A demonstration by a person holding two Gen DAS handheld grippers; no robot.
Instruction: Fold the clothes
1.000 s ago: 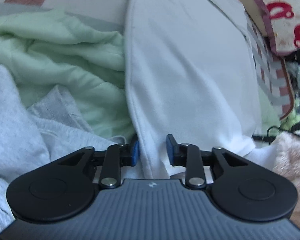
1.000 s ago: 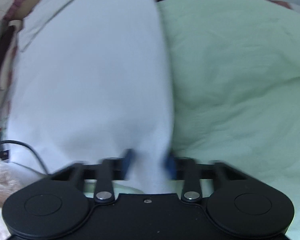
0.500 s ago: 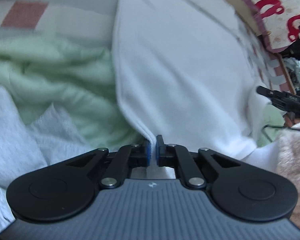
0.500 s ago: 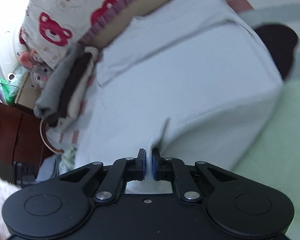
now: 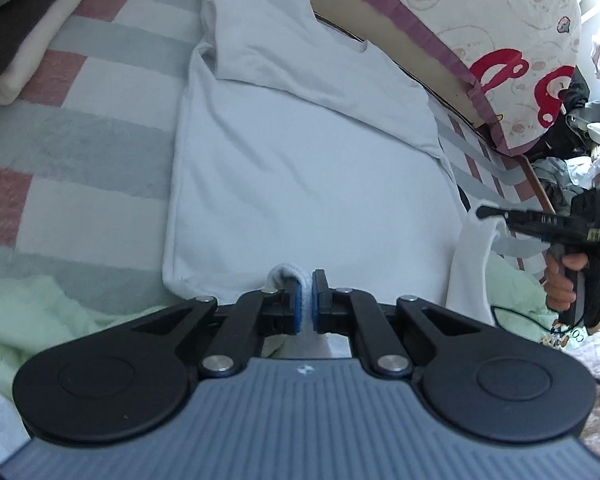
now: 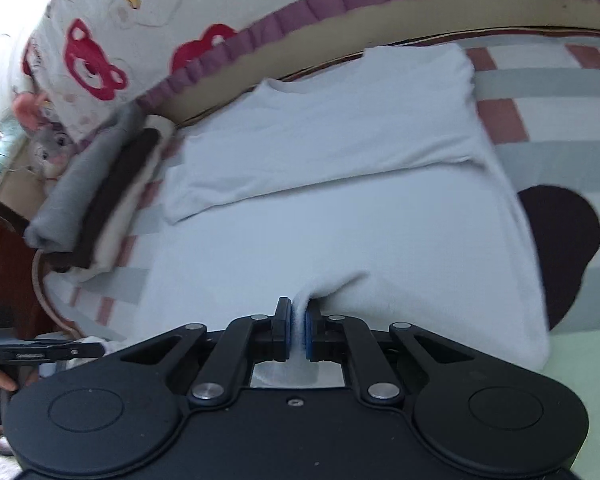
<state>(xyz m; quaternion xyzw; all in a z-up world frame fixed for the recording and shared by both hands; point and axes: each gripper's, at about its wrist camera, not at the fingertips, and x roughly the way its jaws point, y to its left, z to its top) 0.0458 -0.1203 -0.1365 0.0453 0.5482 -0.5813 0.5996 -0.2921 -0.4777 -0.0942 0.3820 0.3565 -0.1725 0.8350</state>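
On the striped bed cover [image 5: 100, 128] the white T-shirt [image 5: 307, 168] lies flat, sleeves folded in; the left gripper [image 5: 307, 307] pinches its near hem; the right gripper [image 6: 298, 334] is clamped on the hem too, seemingly a bunched fold; folded clothes [image 6: 96, 200] sit beside.

Soft daylight, brightest and blown out at the upper right of the left-wrist view (upper left in the right-wrist one); fisheye bending edges; slight motion blur there.
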